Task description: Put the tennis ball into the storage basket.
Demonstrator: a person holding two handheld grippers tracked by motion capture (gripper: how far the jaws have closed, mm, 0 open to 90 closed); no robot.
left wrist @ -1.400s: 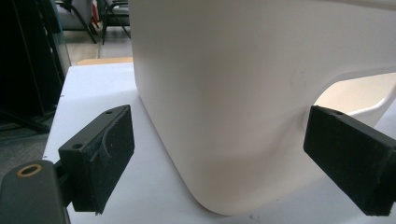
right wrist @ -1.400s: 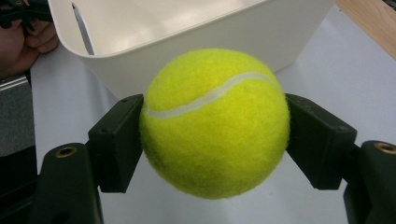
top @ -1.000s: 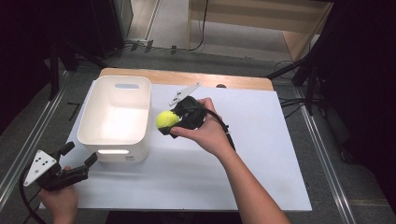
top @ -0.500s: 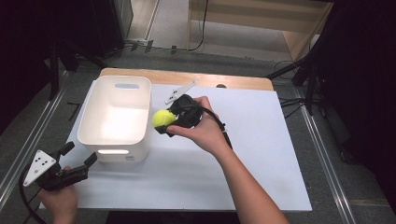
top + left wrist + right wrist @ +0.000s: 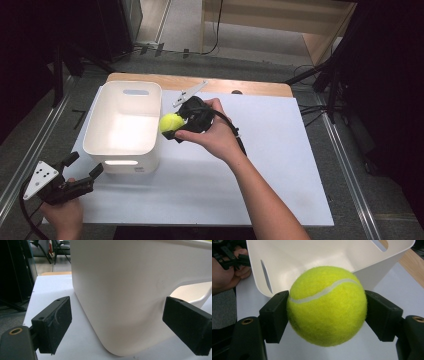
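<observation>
A yellow-green tennis ball (image 5: 171, 123) (image 5: 326, 305) is clamped between the jaws of my right gripper (image 5: 176, 127) (image 5: 326, 315), held in the air just beside the right rim of a white plastic bin (image 5: 124, 124) (image 5: 312, 255). The bin stands on the white table sheet (image 5: 260, 150) at the left and looks empty inside. My left gripper (image 5: 82, 167) (image 5: 120, 322) sits low at the table's near left corner, open, its pads either side of the bin's rounded near corner (image 5: 120, 297) without touching it.
A small grey metal piece (image 5: 190, 93) lies on the sheet behind the right hand. A wooden strip (image 5: 250, 88) edges the table's far side. Metal rails (image 5: 30, 150) run along the floor at both sides. The person's left hand (image 5: 227, 270) appears beyond the bin.
The right gripper has carried the ball slightly left, closer to the bin's right rim. The left gripper has stayed put.
</observation>
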